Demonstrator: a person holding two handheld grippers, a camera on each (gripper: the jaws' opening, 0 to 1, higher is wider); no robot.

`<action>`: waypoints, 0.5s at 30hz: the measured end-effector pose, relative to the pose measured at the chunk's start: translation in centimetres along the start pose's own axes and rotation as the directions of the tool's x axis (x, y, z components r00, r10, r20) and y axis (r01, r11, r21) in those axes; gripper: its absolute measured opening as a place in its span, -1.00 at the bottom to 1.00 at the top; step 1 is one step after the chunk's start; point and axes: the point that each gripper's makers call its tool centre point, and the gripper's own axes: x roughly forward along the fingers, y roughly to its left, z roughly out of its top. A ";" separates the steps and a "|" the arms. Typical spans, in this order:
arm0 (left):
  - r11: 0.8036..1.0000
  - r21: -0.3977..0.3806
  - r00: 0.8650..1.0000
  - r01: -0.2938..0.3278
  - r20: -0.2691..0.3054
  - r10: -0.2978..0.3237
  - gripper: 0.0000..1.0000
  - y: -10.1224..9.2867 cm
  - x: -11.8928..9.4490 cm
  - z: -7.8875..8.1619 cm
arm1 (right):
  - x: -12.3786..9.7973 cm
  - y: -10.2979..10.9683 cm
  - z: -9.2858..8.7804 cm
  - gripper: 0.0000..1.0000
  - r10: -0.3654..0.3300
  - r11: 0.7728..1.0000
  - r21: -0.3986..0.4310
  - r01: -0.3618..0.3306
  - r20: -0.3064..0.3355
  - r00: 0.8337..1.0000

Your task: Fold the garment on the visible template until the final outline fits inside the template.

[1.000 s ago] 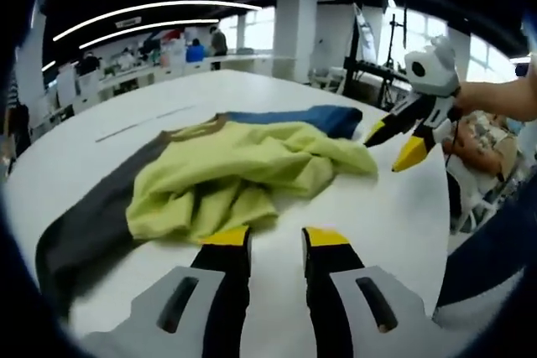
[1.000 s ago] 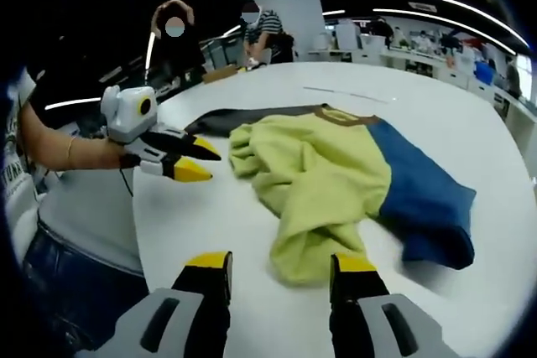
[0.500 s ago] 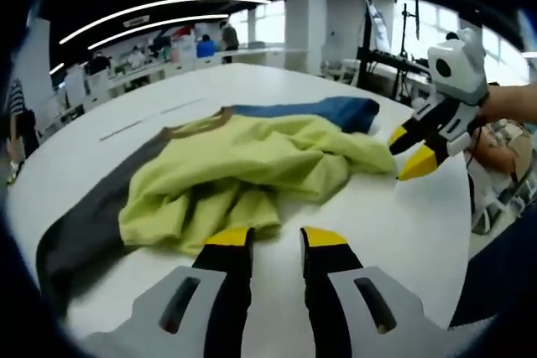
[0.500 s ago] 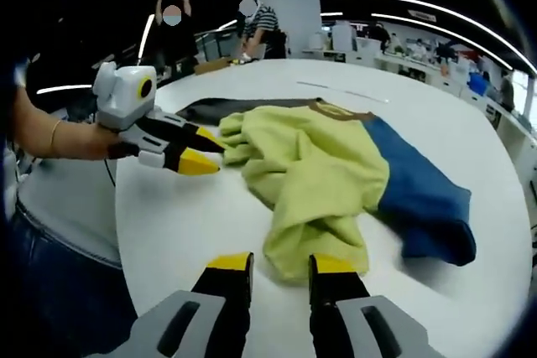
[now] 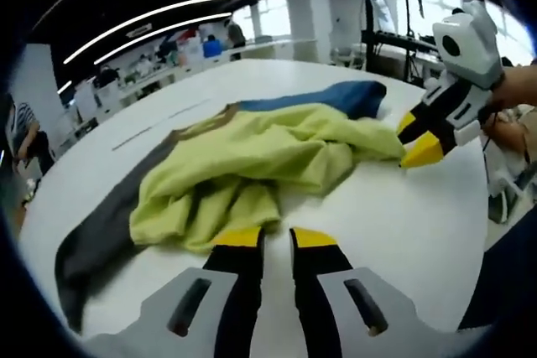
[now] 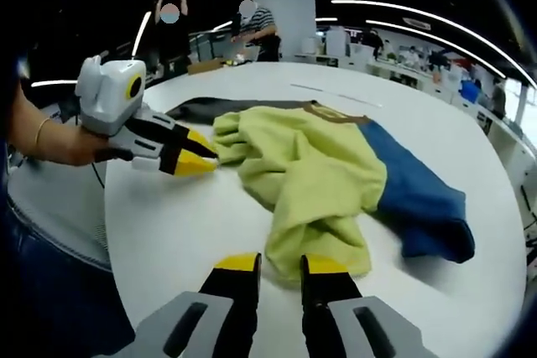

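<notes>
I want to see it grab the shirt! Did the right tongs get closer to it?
Yes. In the left gripper view the right tongs have closed in on the yellow-green shirt, their tips now at its edge, where white table showed between them before.

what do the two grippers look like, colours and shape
Both match. The left gripper has two black jaws with yellow tips rising from pale grey bodies, each with a dark slot. The right gripper is built the same. Seen from the side, the jaws taper to pointed yellow tips under a white housing. A thin bracelet circles the left wrist.
</notes>
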 end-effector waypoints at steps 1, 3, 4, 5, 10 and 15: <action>1.000 -0.007 1.000 0.001 0.003 -0.001 -0.78 0.2 0.2 0.1 | 0.0 0.0 0.0 -0.72 -0.001 1.000 -0.001 0.001 0.000 1.000; 1.000 -0.015 1.000 0.004 -0.002 -0.004 -0.77 0.3 0.4 0.1 | 0.0 0.0 0.0 -0.73 -0.005 1.000 -0.003 0.005 -0.001 1.000; 1.000 -0.012 1.000 0.002 -0.006 -0.003 -0.76 0.3 0.6 0.1 | 0.0 0.0 0.0 -0.74 -0.007 1.000 -0.001 0.007 0.001 1.000; 1.000 0.001 1.000 -0.004 -0.012 0.004 -0.76 0.5 0.8 0.1 | 0.0 -0.1 0.0 -0.75 -0.009 1.000 -0.001 0.009 0.001 1.000; 0.999 0.025 0.999 -0.032 -0.017 0.032 -0.82 1.4 1.3 0.4 | 0.1 -0.4 -0.2 -0.84 -0.025 1.000 -0.015 0.025 -0.005 1.000; 0.999 0.015 0.999 -0.039 -0.017 0.040 -0.95 1.6 1.2 0.7 | 0.2 -0.6 -0.2 -1.00 -0.043 0.998 -0.038 0.042 -0.004 0.999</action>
